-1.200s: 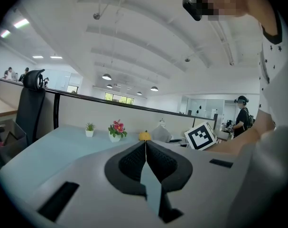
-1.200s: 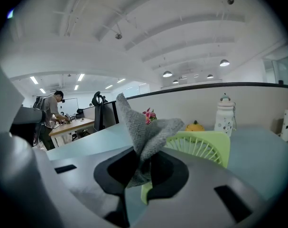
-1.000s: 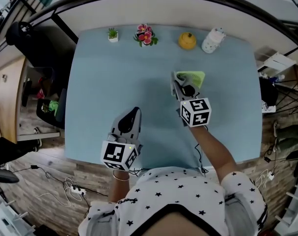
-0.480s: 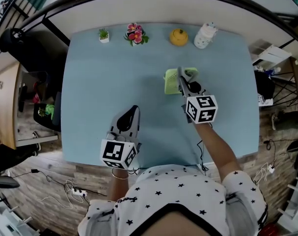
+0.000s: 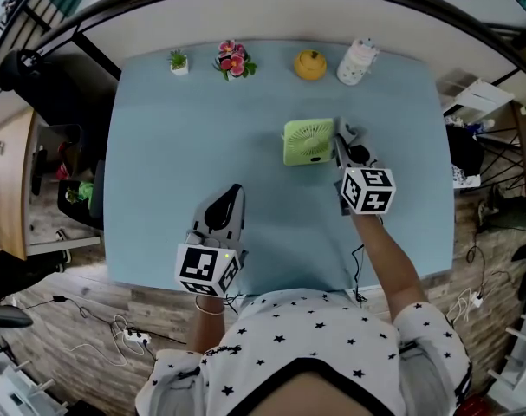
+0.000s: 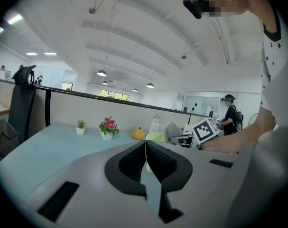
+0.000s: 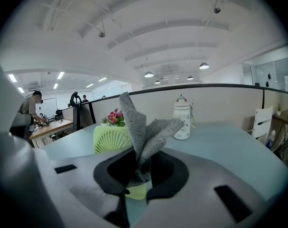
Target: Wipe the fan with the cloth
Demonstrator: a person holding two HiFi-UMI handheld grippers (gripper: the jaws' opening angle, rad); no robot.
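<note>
A small light-green fan (image 5: pixel 308 141) stands on the pale blue table (image 5: pixel 185 146), its round grille (image 7: pixel 110 140) facing my right gripper. My right gripper (image 5: pixel 343 133) is just right of the fan and shut on a grey cloth (image 7: pixel 142 129), which sticks up from between the jaws. The cloth (image 5: pixel 346 131) shows as a grey tuft by the fan's right edge; I cannot tell whether it touches the fan. My left gripper (image 5: pixel 234 192) hovers over the table's near left part, jaws closed with nothing between them. The fan (image 6: pixel 155 137) appears small beyond its jaws.
Along the table's far edge stand a tiny potted plant (image 5: pixel 176 61), a pot of pink flowers (image 5: pixel 232 60), a yellow pumpkin-shaped object (image 5: pixel 310 64) and a white bottle (image 5: pixel 354 61). A partition wall runs behind them. A white chair (image 7: pixel 262 122) stands at the right.
My right gripper with the cloth has moved from over the fan to its right side, uncovering the whole fan. The left gripper has stayed put.
</note>
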